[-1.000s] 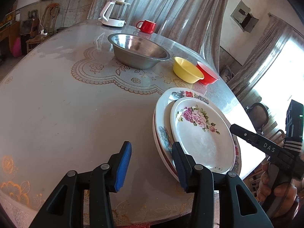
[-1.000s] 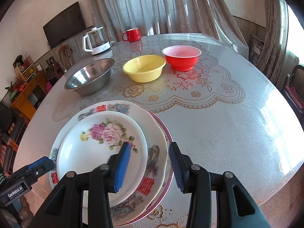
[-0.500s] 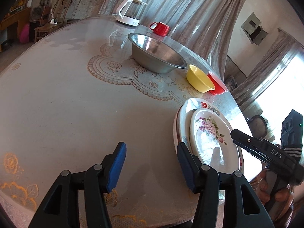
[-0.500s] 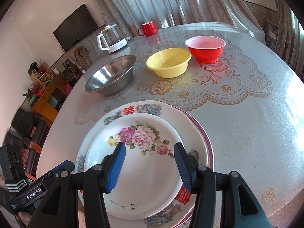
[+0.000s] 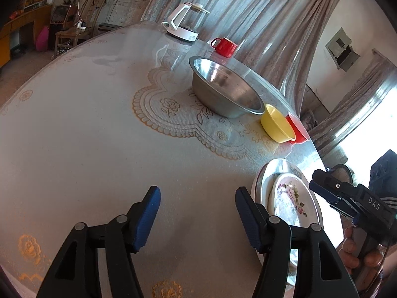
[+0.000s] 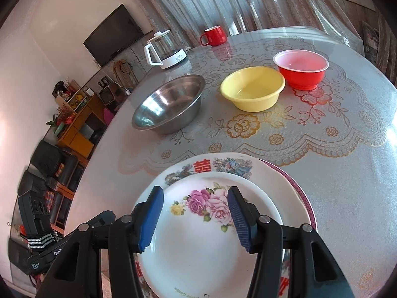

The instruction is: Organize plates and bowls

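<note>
Three plates sit stacked at the table's near edge. A small rose plate (image 6: 198, 243) is on top, a larger plate with a red character (image 6: 203, 167) is under it, and a purple-rimmed plate (image 6: 304, 198) is at the bottom. My right gripper (image 6: 195, 195) hovers open over the rose plate and holds nothing. My left gripper (image 5: 197, 193) is over bare tablecloth left of the plate stack (image 5: 290, 198); its jaws are opening with nothing between them. Farther back stand a steel bowl (image 6: 168, 104), a yellow bowl (image 6: 253, 89) and a red bowl (image 6: 301, 69).
A white kettle (image 6: 166, 49) and a red mug (image 6: 214, 36) stand at the table's far side by the curtain. A hand (image 5: 354, 253) holds the right gripper at the table's near edge. A cabinet and chairs lie beyond the table's left rim.
Both grippers' jaws have spread wider. The left gripper slid left off the plate stack onto bare cloth. The right gripper shifted left from the stack's right rim to over the rose plate.
</note>
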Demonstrator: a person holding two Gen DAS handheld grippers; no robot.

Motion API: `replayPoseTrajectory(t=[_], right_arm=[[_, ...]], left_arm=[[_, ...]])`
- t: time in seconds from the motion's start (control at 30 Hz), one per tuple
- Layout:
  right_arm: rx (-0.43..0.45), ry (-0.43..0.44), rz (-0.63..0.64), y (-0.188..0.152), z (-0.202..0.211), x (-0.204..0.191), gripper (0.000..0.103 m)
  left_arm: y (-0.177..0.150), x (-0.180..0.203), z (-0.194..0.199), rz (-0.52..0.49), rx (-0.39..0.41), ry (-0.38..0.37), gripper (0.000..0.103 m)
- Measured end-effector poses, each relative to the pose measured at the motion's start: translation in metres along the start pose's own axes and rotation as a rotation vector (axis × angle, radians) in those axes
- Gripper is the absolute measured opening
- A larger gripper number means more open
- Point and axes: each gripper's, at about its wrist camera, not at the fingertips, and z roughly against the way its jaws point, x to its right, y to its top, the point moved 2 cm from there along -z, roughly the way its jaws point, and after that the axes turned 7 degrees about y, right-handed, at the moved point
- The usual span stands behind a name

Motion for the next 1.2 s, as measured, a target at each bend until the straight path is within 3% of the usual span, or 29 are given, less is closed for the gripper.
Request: replayPoseTrajectory(t=[0.2,0.47,0.7,0.77,0.83,0.9,0.97,1.2], right_arm=[[-0.022,0.063,-0.032,0.025,-0.027,-0.005,0.054],[-0.013,0.09,-0.125,0.068,-0.062,0.0,0.054],[-0.021,0.057,-0.164,0.104,-0.099,0.008,0.054],[-0.018,0.037,-0.165,0.11,-0.107,0.011,0.052],[-0.025,0.021,-0.164,0.114,-0.115,0.014,0.044],[-0.038,0.009,-0.157,0.115,-0.123,0.016,0.032],[-0.057,-0.004,-0.14,0.114,-0.129,0.016,0.02],[-0.073,0.002,-0.087,0.106,-0.128,0.007,0.019]], left_arm=[[0.041,0.0,-0.006,0.01,0.08,0.013,0.064],[0.097,0.01,-0.034,0.007,0.126,0.012,0.064],[0.137,0.015,-0.077,0.043,0.081,0.025,0.061],[0.143,0.016,-0.089,0.05,0.06,0.016,0.049],[0.146,0.018,-0.099,0.049,0.037,0.017,0.03],[0.144,0.02,-0.106,0.047,0.018,0.021,0.021],[0.139,0.022,-0.103,0.036,0.022,0.022,0.02],[0.122,0.013,-0.085,0.049,0.04,0.02,0.02]])
